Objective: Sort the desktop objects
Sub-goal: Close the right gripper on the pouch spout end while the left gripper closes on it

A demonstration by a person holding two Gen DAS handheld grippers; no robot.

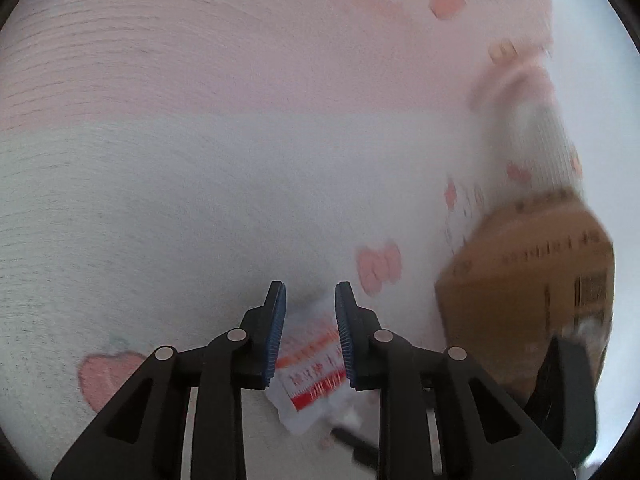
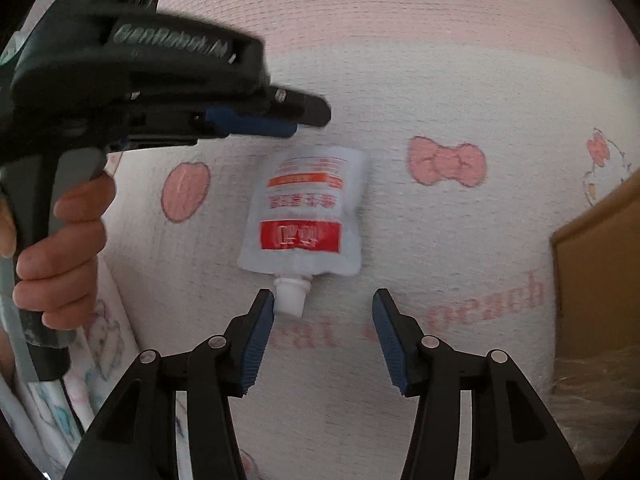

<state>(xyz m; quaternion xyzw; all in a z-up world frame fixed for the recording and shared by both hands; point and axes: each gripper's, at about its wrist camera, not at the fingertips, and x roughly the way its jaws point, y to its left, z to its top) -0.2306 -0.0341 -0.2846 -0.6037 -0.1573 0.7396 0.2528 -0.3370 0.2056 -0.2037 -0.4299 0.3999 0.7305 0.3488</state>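
A white spouted pouch (image 2: pixel 308 212) with red and orange labels lies flat on the pink and white printed cloth (image 2: pixel 440 80), its white spout (image 2: pixel 290 296) pointing toward me. My right gripper (image 2: pixel 323 296) is open just short of the pouch, and its left fingertip stands beside the spout. A hand (image 2: pixel 60 240) holds my left gripper (image 2: pixel 256 126), which hovers over the pouch's far end without touching it. In the left wrist view the pouch (image 1: pixel 312 368) shows blurred behind the open left gripper (image 1: pixel 310 292), with no pad pressing on it.
A brown cardboard box (image 2: pixel 600 260) stands at the right, also blurred in the left wrist view (image 1: pixel 528 280), with crinkled clear plastic (image 2: pixel 592 384) by it. Printed pastel items (image 2: pixel 80 380) lie at the lower left. The cloth carries peach and bow prints (image 2: pixel 446 166).
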